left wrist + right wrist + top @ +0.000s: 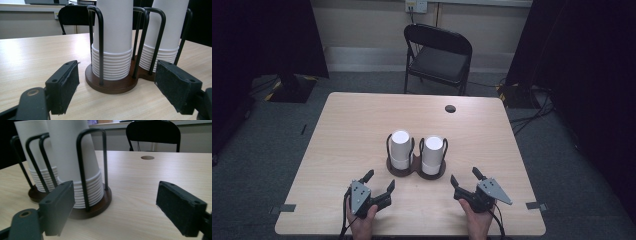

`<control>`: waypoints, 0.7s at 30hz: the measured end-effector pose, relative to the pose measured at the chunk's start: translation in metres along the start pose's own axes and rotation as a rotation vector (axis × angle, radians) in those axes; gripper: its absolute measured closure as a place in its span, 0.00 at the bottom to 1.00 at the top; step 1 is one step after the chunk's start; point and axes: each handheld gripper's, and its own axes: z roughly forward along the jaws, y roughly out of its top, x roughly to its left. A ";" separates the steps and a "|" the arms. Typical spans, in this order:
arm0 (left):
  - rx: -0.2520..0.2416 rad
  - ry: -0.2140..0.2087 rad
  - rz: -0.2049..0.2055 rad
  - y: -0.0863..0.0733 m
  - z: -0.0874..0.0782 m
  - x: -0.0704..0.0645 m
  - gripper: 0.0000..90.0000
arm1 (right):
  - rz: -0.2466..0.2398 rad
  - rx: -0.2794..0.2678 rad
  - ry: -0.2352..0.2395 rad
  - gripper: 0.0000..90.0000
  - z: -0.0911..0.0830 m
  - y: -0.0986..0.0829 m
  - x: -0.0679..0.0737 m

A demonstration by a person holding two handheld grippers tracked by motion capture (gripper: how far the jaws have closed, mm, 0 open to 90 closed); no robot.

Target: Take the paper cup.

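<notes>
Light wood table (342, 130); dark twin-ring cup holder (414, 170) mid-table; round hole (450, 108), probably cable port, far right.

A black folding metal chair (438, 56) stood top centre on grey carpet floor (257, 150), before a pale wall (362, 25); black curtains (582, 75) flanked both sides.

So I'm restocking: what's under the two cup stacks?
Each cup stack stands upside down on the holder's brown wooden base, inside black wire hoops. Anything inside the cups is hidden.

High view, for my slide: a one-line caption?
Two open grippers, left and right, flank two cup stacks in a holder.
</notes>
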 end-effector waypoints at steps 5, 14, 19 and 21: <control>0.017 -0.005 0.001 0.001 0.002 0.001 0.21 | 0.014 -0.009 0.067 0.25 0.000 0.008 0.004; 0.012 -0.005 -0.006 0.001 0.001 0.001 0.20 | 0.029 -0.004 0.121 0.26 0.005 0.027 0.013; 0.009 -0.012 -0.006 0.000 0.001 0.001 0.20 | 0.035 -0.016 0.157 0.28 0.009 0.036 0.016; 0.007 -0.018 0.000 0.000 0.001 0.001 0.20 | 0.023 -0.019 0.156 0.28 0.011 0.040 0.018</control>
